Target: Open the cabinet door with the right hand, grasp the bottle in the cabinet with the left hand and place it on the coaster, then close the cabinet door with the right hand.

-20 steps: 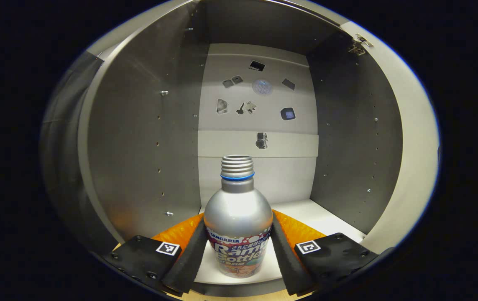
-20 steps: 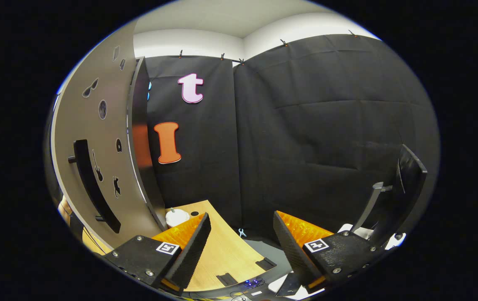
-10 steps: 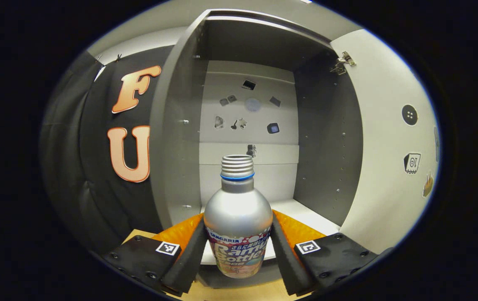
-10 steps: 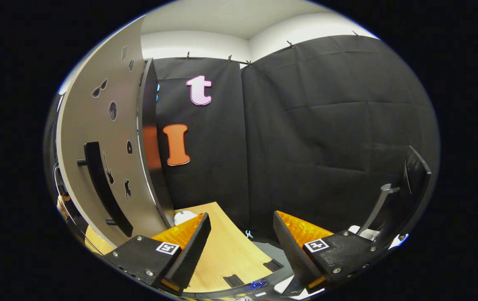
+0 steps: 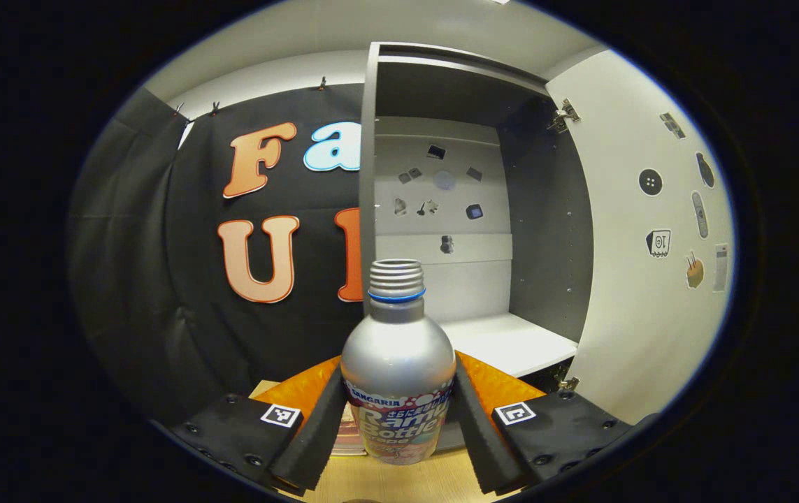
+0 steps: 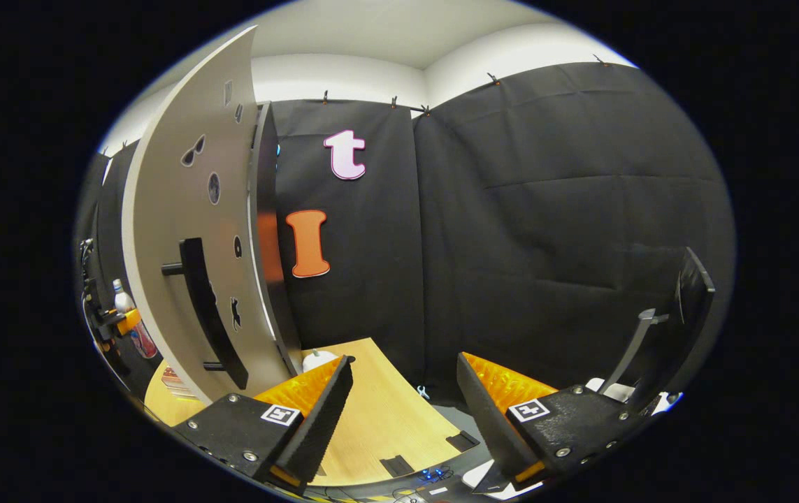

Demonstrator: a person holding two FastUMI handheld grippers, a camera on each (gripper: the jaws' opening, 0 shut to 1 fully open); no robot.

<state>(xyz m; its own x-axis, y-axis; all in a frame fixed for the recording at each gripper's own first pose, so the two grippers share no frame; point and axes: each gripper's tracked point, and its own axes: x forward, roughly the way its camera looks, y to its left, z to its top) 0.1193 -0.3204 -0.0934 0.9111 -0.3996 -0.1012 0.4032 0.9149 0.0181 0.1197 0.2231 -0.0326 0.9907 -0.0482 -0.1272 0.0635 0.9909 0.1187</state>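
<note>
A silver bottle (image 5: 398,349) with a threaded open neck and a printed label stands upright between the fingers of my left gripper (image 5: 398,374), which is shut on its body. It hangs in front of the open cabinet (image 5: 441,209), outside it and above the wooden table (image 5: 399,482). The cabinet's white shelf (image 5: 504,342) is bare. A flat pinkish thing (image 5: 347,427), perhaps the coaster, lies just behind the bottle. The door (image 6: 182,230) stands wide open, its black handle (image 6: 207,314) left of my right gripper (image 6: 399,412), which is open and holds nothing.
The open door (image 5: 644,244) rises to the right of the bottle. In the right gripper view the bottle (image 6: 123,300) shows far off past the door's left edge. A small white object (image 6: 319,360) sits on the table (image 6: 371,419); a monitor (image 6: 686,314) stands right.
My left gripper has drawn the bottle back out of the cabinet and off to the left, so the shelf now lies farther away. The right gripper has backed slightly from the door, still open.
</note>
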